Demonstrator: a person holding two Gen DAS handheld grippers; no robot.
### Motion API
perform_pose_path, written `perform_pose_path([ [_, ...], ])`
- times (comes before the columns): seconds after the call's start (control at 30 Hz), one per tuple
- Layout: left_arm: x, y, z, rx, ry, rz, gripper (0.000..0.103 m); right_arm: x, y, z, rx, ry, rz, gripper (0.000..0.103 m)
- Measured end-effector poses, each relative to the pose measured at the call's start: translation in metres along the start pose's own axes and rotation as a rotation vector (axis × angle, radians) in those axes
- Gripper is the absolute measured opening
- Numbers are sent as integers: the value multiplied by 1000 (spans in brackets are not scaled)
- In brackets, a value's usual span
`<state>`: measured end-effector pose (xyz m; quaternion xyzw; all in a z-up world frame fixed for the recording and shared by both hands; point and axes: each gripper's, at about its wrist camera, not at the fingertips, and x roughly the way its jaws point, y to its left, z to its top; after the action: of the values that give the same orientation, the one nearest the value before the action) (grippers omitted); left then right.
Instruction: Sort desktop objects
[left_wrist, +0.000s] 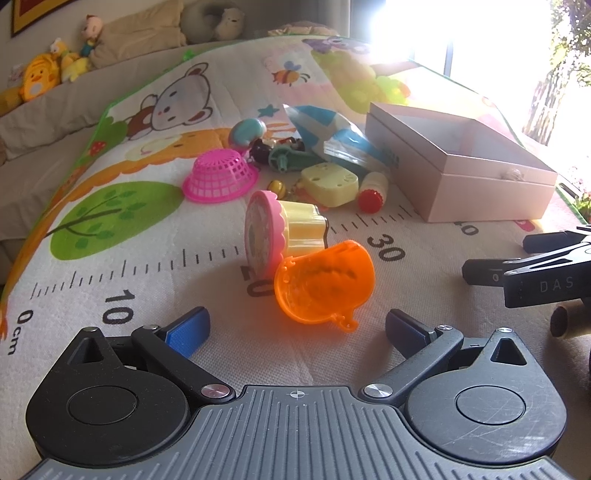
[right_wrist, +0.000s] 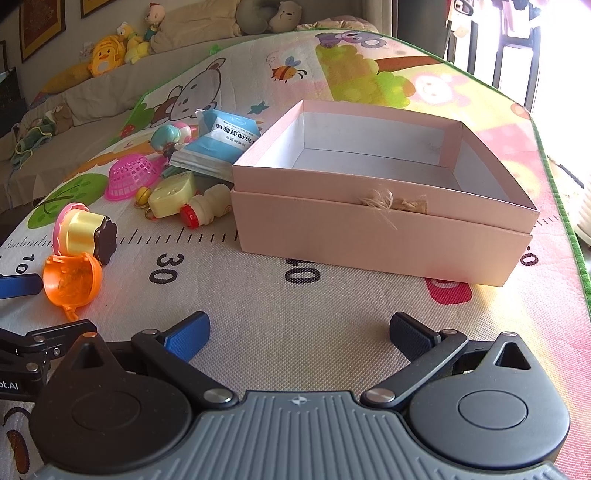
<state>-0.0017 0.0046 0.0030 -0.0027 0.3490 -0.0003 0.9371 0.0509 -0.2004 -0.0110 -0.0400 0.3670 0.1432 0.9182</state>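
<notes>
Left wrist view has the left gripper (left_wrist: 297, 325) low over the play mat (left_wrist: 155, 236), its blue-padded fingers spread wide with nothing between them. Just ahead of the fingertips lies the orange toy cup (left_wrist: 325, 284), tipped on its side with its mouth turned toward the camera. Touching it from behind is the pink-and-yellow cupcake toy (left_wrist: 284, 229), also lying on its side. Beyond that sits the main clutter: an upturned pink basket (left_wrist: 219, 175), a pale yellow cheese block (left_wrist: 330, 182), a small bottle with a red cap (left_wrist: 373, 192), a blue-and-white packet (left_wrist: 332, 136) and a few small figures packed close together. Bare mat stretches to the left of the cup along the printed ruler, and a strip of bare mat separates the cup from the right gripper (left_wrist: 495, 258), which enters from the right edge.

Right wrist view has the right gripper (right_wrist: 299, 328) with its fingers likewise wide apart and holding nothing, facing the pink box (right_wrist: 388, 229). The box is open at the top and its white inside looks empty; its near wall carries a frayed twine tie. A broad band of clear mat lies between the fingertips and the box's front edge. The bottle and packet crowd against the box's left side. The mat's green border (right_wrist: 557, 173) runs close along the box's right side.
</notes>
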Motion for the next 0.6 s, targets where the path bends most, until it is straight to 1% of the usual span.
perform_pose_path([
  [0.13,-8,2,1,-15,-32,0,103,-8,-7,0,32,-22,16,103],
  [0.2,-12,1,2,-9,-46,-4,103,-20,-10,1,39,-70,5,103],
  [0.3,-14,3,7,-17,-37,-20,103,-38,-13,7,48,-147,-42,103],
  [0.37,-15,4,9,-24,-21,-24,103,-49,-18,11,74,-186,-50,103],
  [0.43,-15,3,10,-3,-12,-23,103,-58,-23,16,94,-214,-51,103],
  [0.5,-13,1,10,29,-1,-16,103,-62,-24,18,74,-234,-79,103],
  [0.6,-11,-2,11,71,4,-6,103,-62,-16,19,-30,-215,-112,103],
])
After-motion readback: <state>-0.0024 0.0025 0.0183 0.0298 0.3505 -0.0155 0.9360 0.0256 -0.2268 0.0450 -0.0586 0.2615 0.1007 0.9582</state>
